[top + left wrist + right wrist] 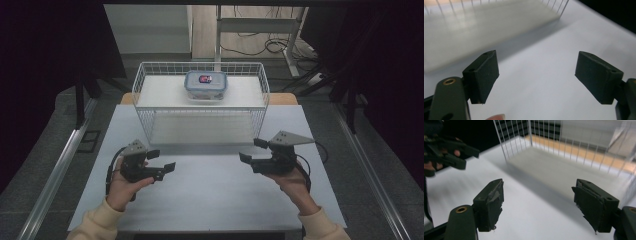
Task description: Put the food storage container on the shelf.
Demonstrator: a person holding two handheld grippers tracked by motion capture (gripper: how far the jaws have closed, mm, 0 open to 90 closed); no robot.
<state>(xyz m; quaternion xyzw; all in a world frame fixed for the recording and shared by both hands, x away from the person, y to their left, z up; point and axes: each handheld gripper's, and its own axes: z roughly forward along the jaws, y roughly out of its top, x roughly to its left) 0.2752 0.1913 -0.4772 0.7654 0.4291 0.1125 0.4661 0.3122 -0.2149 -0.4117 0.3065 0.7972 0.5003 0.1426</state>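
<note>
Two grippers over near half of table [210, 200], both empty. Nearest thing: white wire basket [150, 95] at table's far edge, open-topped, thin-barred; clear lidded container [205, 84] inside, at basket's far side. Left gripper [162, 160] held low near left edge, jaws wide apart. Right gripper [252, 150] near right edge, jaws likewise apart, pointing inward.

A container [205, 84] sits in the basket [150, 125] (far side of table [210, 200]).
</note>
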